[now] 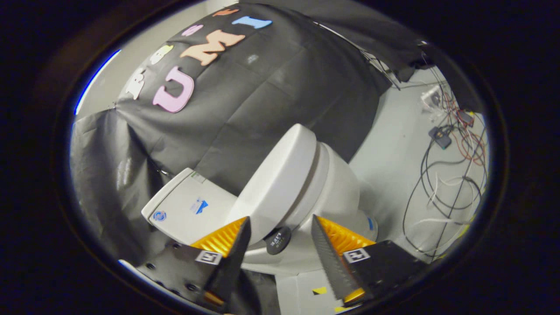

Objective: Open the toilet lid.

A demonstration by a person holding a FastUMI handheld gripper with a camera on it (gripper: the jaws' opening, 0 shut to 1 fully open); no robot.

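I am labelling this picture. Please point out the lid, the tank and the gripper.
lid [280, 175]: gripper view, middle of its top.
tank [186, 205]: gripper view, its flat cover.
gripper [280, 225]: gripper view, gap between its open fingers.

No legible text on toilet

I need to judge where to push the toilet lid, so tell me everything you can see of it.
The toilet lid is a smooth, glossy white shell, plastic by its look, with rounded edges. It is down on the seat, closed or nearly so, with a dark seam running under its rim. The whole toilet appears tilted in the gripper view. The tank stands behind it, against the black cloth wall. The gripper is open, its jaws spread either side of the lid's edge; nothing touches the lid.
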